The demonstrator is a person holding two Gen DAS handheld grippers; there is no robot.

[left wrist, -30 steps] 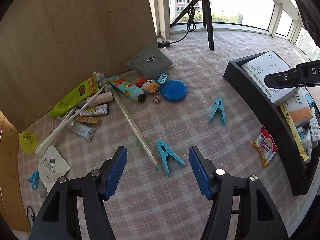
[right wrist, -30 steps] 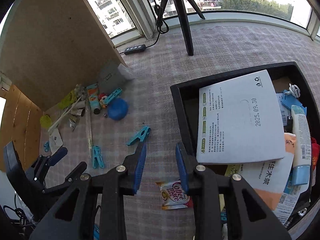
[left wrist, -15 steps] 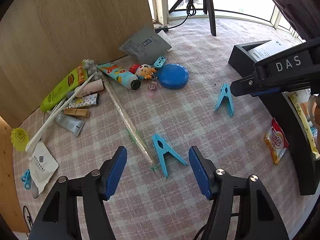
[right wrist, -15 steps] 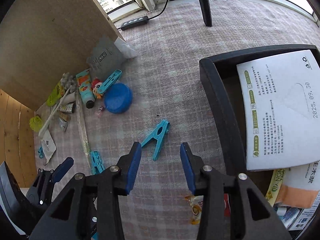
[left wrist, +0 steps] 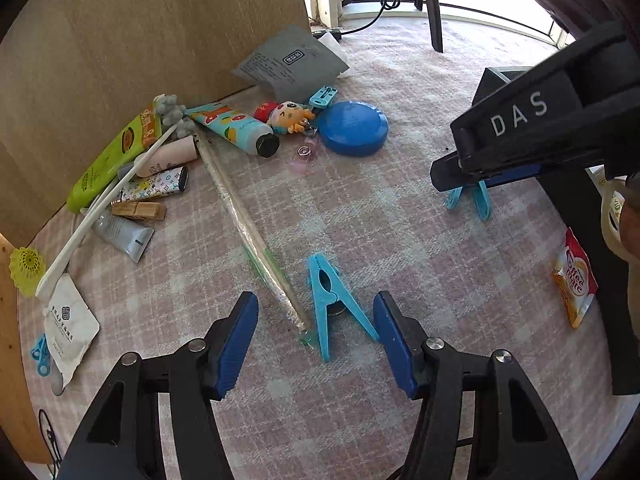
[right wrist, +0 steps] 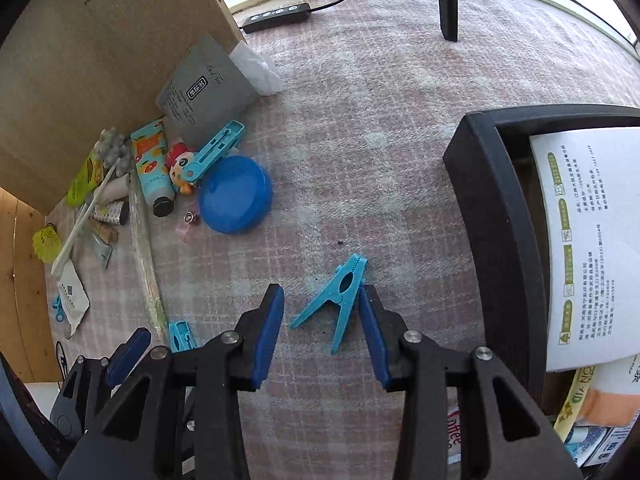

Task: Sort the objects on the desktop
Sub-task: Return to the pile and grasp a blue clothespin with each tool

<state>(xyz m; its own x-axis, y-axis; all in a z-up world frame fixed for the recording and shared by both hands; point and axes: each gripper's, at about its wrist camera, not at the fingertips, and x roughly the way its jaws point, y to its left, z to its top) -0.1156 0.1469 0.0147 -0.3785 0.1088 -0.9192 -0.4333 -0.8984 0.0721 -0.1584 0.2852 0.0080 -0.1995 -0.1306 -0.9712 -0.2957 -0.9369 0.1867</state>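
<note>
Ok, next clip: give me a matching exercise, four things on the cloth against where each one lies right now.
Things:
1. blue lid
2. Coffee mate sachet
3. doll keychain
4. yellow shuttlecock

Places:
A. by the wooden edge, far from the bin
B. beside the black bin
C. between the fruit-print tube and the lid
D. right of the doll, under the clip

Pairs: 1-D, 2-B, 3-C, 4-A

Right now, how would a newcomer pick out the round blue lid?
Start at the tall brown board with clutter at its foot. At the clutter's edge nearest the black bin lies the round blue lid, the only flat disc there, beside a small cartoon doll.
</note>
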